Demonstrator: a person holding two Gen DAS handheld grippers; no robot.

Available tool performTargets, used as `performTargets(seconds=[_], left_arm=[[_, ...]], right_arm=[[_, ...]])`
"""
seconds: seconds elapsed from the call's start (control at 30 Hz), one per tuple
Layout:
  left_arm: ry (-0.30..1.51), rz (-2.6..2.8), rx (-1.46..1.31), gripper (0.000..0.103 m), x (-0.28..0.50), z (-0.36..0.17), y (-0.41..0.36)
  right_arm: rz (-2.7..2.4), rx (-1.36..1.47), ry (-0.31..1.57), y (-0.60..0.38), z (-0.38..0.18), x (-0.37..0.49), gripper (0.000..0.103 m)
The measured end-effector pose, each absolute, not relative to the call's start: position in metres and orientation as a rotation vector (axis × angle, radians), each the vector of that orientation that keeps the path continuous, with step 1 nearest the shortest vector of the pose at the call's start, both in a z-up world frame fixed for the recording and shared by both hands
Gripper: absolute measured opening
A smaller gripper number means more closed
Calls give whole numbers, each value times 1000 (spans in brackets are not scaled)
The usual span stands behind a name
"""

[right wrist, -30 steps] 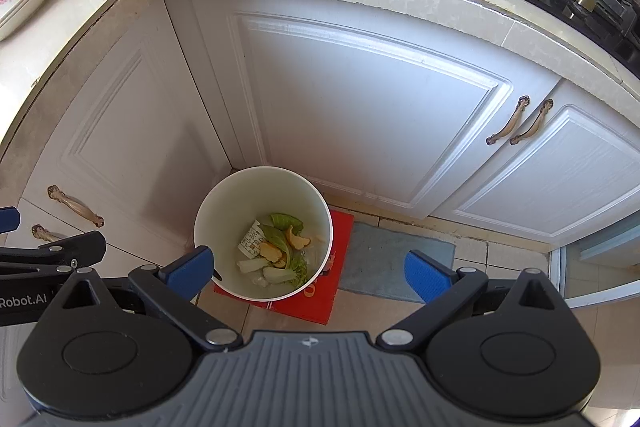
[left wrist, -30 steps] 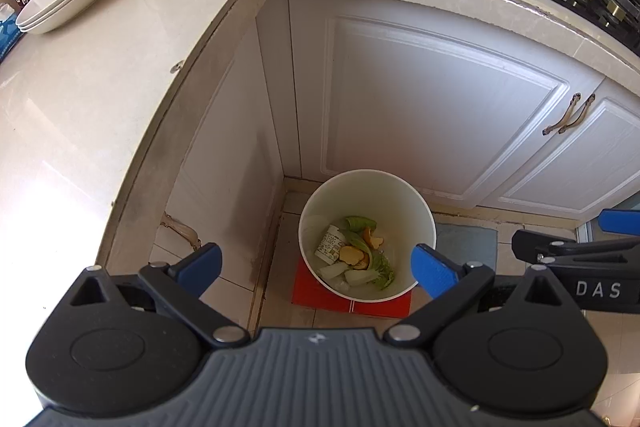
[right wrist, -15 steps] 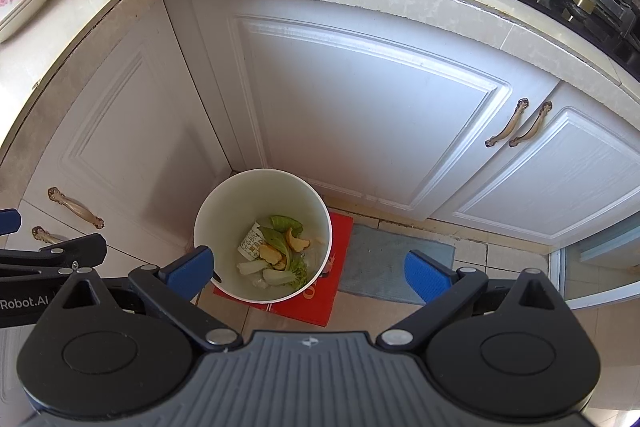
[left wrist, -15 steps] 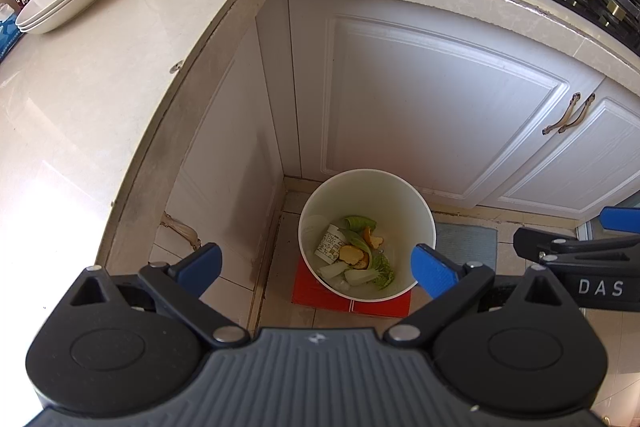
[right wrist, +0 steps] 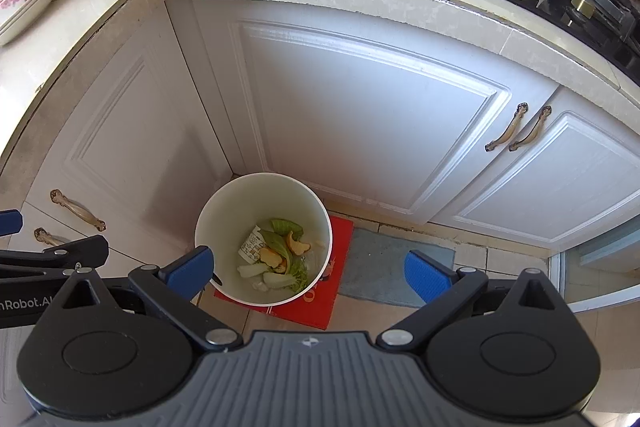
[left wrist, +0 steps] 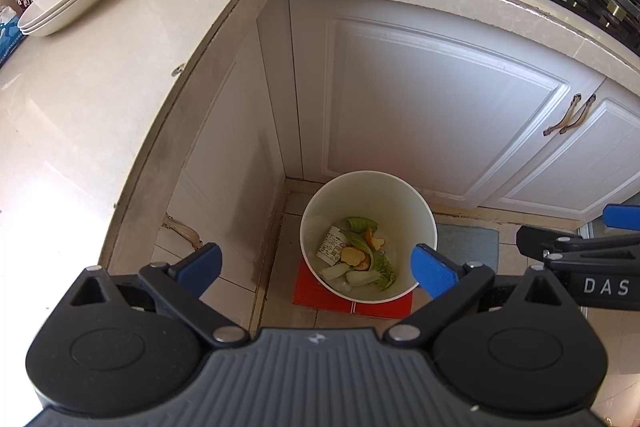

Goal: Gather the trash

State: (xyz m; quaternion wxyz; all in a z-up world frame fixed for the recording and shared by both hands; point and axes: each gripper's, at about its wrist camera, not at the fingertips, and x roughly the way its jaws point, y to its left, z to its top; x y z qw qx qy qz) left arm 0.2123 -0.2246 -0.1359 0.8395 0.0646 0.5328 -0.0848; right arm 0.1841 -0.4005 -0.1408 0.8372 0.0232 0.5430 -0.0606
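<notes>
While both claws stand wide apart and hold nothing, we hover the left gripper and right gripper above the white bin at lower centre; peels and leaves lie inside it; next we should seek further trash on the counter at left, lifting clear of its edge.

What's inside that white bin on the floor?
The white bin holds green cabbage leaves, orange peel, pale stalk pieces and a printed paper cup. Anything beneath that pile is hidden.
</notes>
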Motion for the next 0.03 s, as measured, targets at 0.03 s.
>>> performTargets(seconds=[0.03], left_arm=[[1126,-181,137,100,212,-136,-224]], right_arm=[[-129,48,1149,-401,-141,184,103]])
